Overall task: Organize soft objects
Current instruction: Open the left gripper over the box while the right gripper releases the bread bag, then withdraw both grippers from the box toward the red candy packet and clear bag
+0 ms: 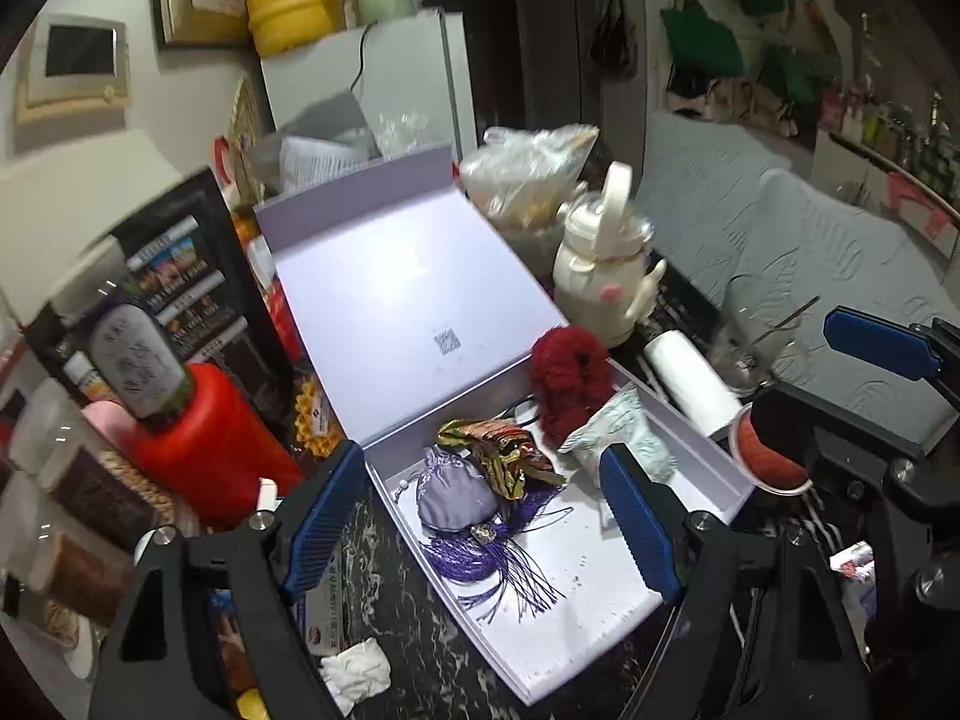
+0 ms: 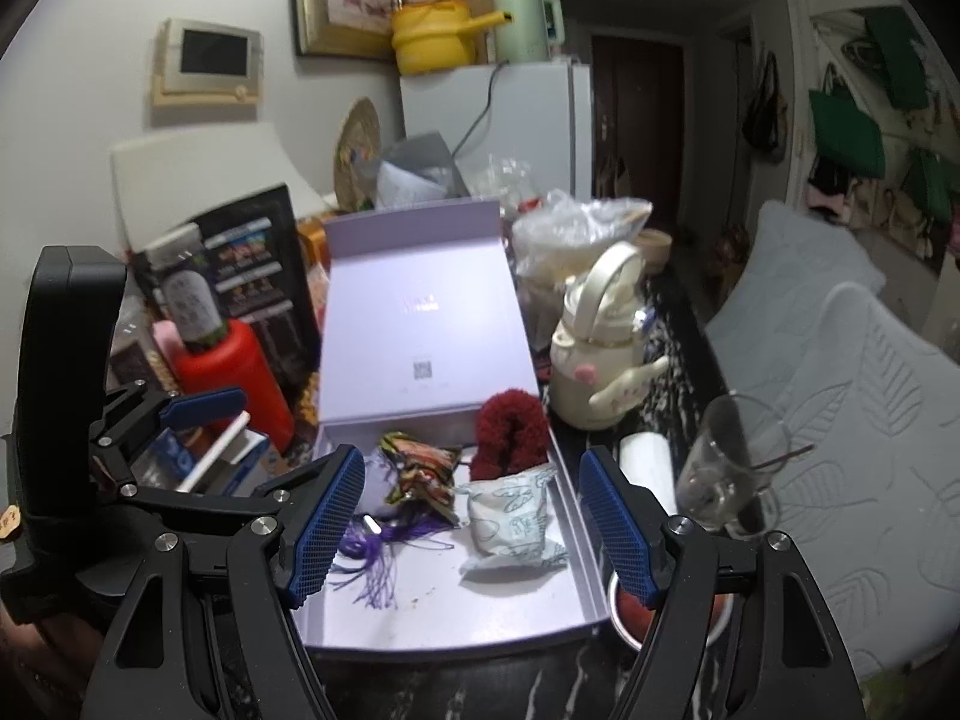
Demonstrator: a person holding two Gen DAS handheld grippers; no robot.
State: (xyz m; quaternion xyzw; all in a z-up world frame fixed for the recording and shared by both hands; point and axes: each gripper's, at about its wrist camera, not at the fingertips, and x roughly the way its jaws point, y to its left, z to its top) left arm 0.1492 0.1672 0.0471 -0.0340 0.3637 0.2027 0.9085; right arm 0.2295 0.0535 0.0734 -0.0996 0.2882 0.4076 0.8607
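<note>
Box: pale purple box, lid up, on the dark table.
Inside already: fluffy red scrunchie, grey pouch, stripy pouch, purple tassel, soft white packet.
Left out: white cloth on table beside box.
Left gripper: wide apart, holding nothing.
Right gripper: wide apart, holding nothing.
Progress: probably almost finished.
</note>
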